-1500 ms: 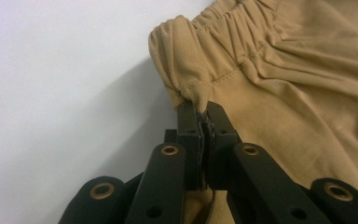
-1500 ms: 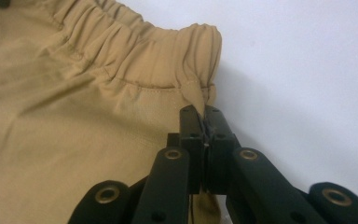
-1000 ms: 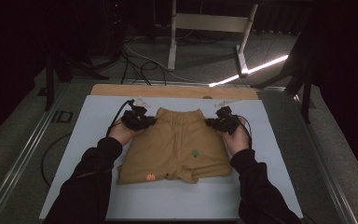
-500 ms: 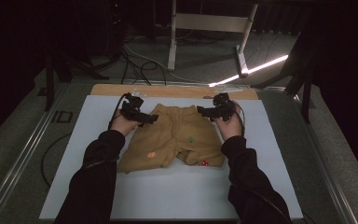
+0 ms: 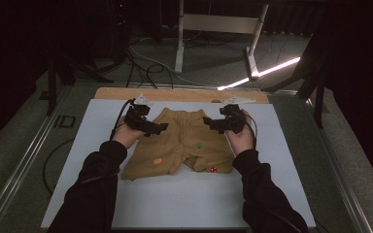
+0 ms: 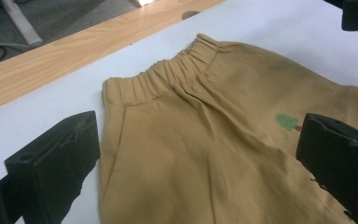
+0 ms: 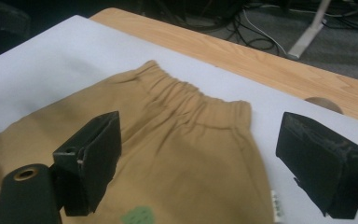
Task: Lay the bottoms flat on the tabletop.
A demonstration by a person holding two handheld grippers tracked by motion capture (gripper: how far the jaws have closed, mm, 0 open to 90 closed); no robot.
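A pair of tan shorts [image 5: 184, 145] lies flat on the white mat [image 5: 184, 199], elastic waistband toward the far side. It carries small green, orange and red patches. My left gripper [image 5: 158, 128] hovers over the left waist corner and my right gripper [image 5: 209, 124] over the right one, tips pointing inward. In the left gripper view the shorts [image 6: 242, 79] spread between the wide-apart jaws of the open left gripper [image 6: 196, 135]. The right gripper view likewise has the shorts [image 7: 168, 107] under the open right gripper [image 7: 200, 140]. Neither holds cloth.
A wooden strip [image 5: 184, 94] runs along the mat's far edge. A metal rail [image 5: 24, 160] borders the table at left. Beyond the table stand a white frame [image 5: 213, 29] and floor cables [image 5: 141, 63]. Bare mat lies on both sides of the shorts.
The shorts slid a little toward the far edge early on. Both hands have since eased back slightly, staying at the waist corners.
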